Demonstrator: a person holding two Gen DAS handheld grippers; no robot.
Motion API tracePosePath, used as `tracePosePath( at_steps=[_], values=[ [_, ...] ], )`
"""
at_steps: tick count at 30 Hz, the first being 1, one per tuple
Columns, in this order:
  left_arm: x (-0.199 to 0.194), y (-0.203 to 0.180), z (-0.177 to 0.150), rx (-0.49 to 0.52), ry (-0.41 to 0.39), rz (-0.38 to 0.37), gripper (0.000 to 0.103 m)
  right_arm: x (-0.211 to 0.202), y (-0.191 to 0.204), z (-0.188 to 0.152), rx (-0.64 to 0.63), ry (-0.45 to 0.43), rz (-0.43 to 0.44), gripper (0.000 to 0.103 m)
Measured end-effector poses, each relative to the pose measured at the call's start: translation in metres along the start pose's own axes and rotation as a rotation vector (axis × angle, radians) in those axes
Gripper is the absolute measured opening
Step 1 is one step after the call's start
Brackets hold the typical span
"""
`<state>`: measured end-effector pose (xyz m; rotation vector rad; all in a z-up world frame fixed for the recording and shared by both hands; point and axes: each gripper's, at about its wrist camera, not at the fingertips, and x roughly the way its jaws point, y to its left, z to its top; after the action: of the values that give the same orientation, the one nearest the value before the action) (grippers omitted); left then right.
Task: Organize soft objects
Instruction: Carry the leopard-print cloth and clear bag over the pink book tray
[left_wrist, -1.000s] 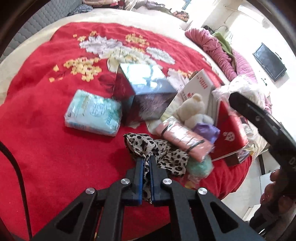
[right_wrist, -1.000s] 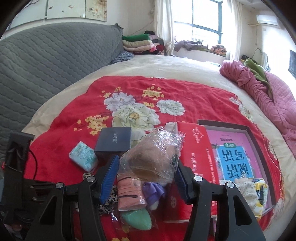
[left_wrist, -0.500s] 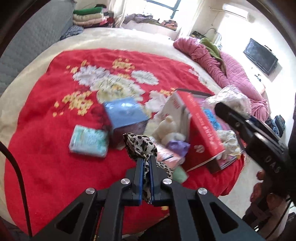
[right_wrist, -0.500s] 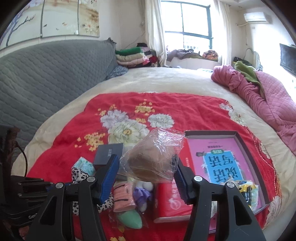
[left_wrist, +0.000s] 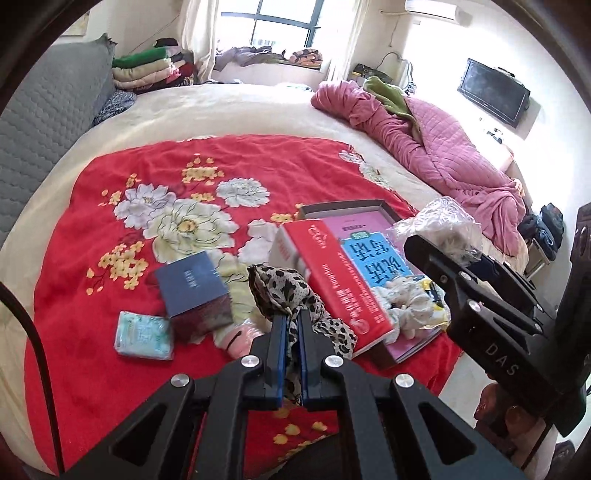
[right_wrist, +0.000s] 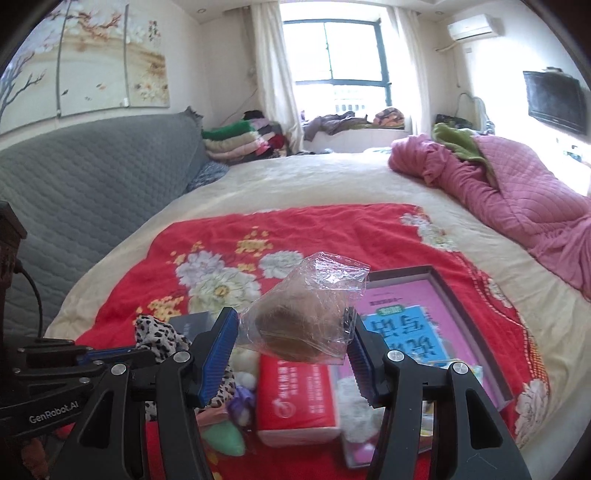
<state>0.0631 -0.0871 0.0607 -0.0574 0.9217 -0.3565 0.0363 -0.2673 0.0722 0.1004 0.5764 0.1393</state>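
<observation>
My left gripper is shut on a leopard-print cloth, which hangs lifted above the red floral blanket. My right gripper is shut on a clear plastic bag with a brown soft item inside, held up over the bed. In the left wrist view that bag and the right gripper show at the right. Lying on the blanket are a pale green tissue pack, a pink roll, a white plush, a purple item and a green sponge.
A dark blue box, a red tissue box and an open tray with a pink book lie among the soft things. A pink quilt lies right, a grey headboard left, folded clothes behind.
Both grippers have risen from the blanket with their loads. The leopard cloth has left the pile and now hangs clear. Both views tilted up, showing the window and far wall.
</observation>
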Motion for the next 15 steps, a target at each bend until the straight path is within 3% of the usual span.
tracePosePath(
  at_steps=[15],
  values=[
    [0.015, -0.057, 0.004, 0.089, 0.023, -0.008, 0.006, -0.029, -0.069, -0.005, 0.086, -0.048, -0.105, 0.059]
  ],
)
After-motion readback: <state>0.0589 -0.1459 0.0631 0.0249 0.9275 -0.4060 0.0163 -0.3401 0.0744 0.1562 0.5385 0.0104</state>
